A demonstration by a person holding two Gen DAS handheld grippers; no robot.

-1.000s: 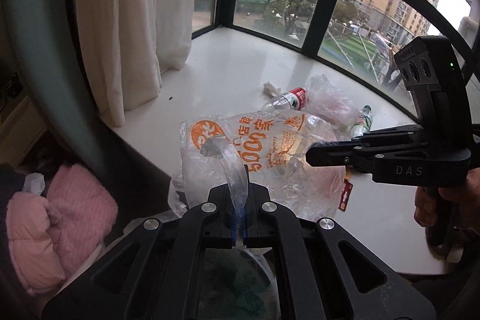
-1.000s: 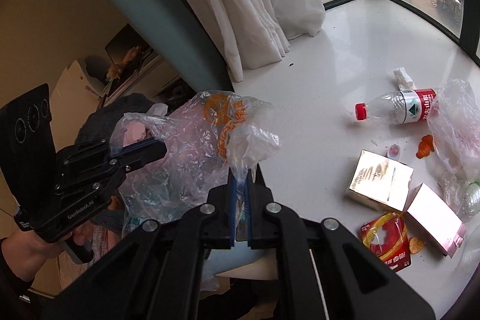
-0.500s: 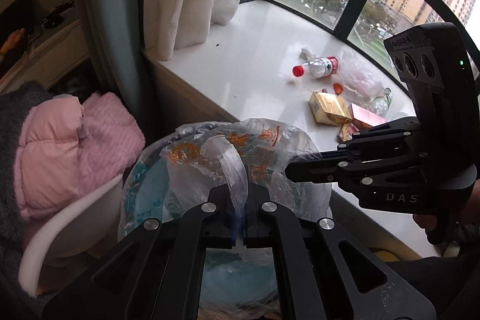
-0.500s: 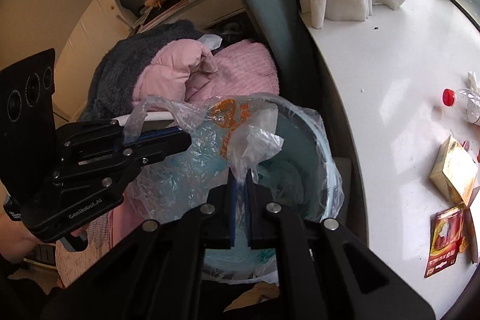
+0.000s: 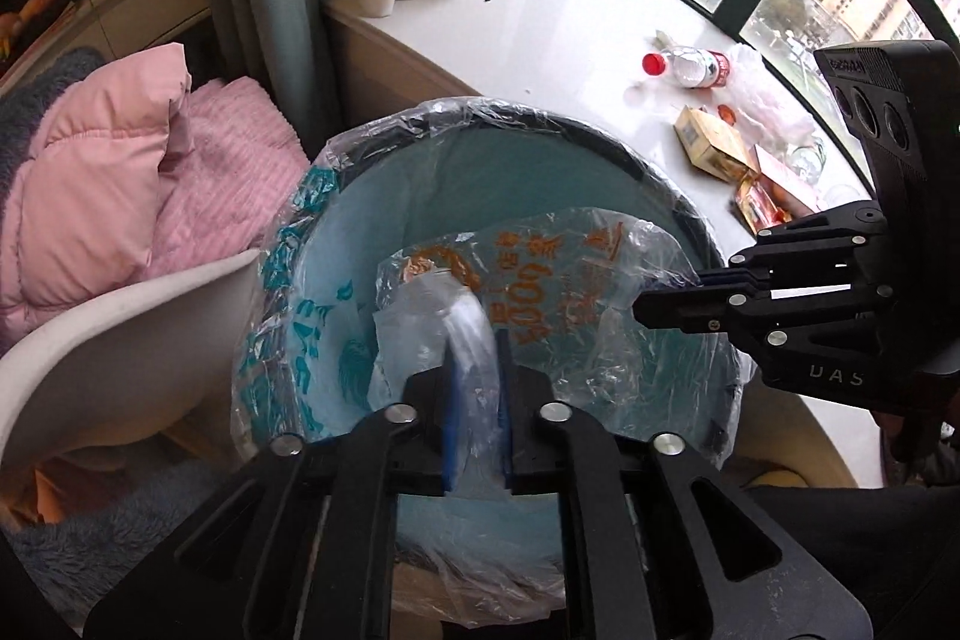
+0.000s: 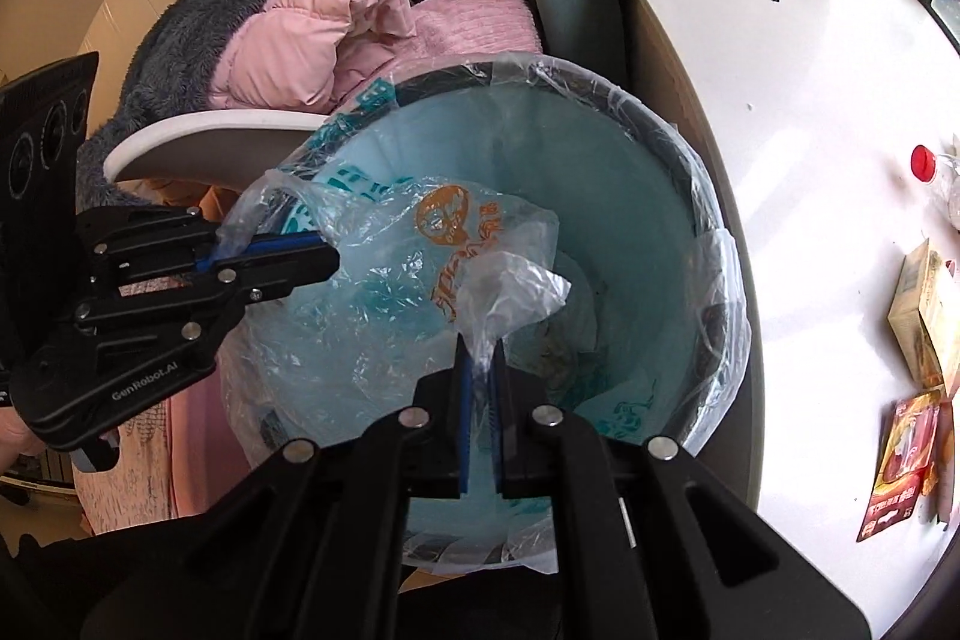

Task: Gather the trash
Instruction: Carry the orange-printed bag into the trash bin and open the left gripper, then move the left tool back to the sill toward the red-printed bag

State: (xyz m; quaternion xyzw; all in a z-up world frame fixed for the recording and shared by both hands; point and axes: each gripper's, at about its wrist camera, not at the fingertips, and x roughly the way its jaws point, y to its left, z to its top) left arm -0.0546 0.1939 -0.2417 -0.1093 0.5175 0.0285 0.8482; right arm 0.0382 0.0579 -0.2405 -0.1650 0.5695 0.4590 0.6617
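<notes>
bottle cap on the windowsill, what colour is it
Red; the bottle cap shows best in the left wrist view.

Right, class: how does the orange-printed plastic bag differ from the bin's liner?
The orange-printed bag hangs crumpled over the bin, pinched by the right gripper; the liner is stretched over its rim. The bag's print is orange, the liner's teal. Both are thin see-through plastic.

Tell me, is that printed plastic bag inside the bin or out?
Partly in. The plastic bag hangs down into the mouth of the bin; its top is between the jaws of the left gripper and right gripper.
</notes>
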